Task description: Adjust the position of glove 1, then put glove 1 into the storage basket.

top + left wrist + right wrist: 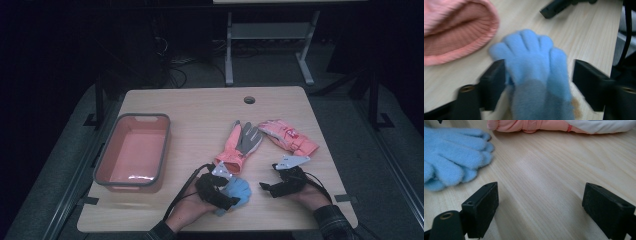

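near the lower middle of the high view, the blue glove (237, 191) lies on the surface (200, 115) between the left gripper (226, 200)'s parted jaws — seemingly just set down. right gripper (266, 187) idles, jaws apart — next, probably lifting clear.
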`<state>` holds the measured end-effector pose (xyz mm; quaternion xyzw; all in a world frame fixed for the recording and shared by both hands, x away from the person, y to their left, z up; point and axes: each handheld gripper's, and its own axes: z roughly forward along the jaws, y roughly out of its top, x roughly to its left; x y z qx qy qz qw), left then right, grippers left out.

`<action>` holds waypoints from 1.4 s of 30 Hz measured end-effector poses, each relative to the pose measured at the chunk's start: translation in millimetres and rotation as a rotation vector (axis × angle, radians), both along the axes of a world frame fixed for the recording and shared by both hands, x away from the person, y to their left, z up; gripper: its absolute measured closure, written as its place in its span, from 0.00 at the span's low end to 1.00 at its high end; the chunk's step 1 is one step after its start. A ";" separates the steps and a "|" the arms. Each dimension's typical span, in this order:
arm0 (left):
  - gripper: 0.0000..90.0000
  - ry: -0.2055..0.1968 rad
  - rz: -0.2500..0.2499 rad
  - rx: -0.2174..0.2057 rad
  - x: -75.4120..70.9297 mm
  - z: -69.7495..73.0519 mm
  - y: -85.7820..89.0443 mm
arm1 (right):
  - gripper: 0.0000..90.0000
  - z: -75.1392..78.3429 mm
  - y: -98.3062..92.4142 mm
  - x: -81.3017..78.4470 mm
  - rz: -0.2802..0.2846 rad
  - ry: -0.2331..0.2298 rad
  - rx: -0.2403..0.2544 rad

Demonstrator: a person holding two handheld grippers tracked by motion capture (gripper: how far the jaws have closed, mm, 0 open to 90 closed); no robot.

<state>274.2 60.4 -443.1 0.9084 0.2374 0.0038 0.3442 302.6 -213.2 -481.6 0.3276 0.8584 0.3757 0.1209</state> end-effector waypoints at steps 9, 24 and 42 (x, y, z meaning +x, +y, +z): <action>0.17 -0.027 -0.021 0.052 -0.1 -13.3 -10.9 | 0.15 0.0 -0.3 0.2 0.004 -0.003 -0.003; 0.27 -0.108 -0.020 0.112 -3.9 -18.4 -11.8 | 0.15 0.1 0.0 -0.2 0.003 0.001 -0.001; 0.80 -0.068 -0.025 0.084 7.7 -13.5 -2.6 | 0.15 0.1 0.0 -0.2 0.003 0.001 -0.002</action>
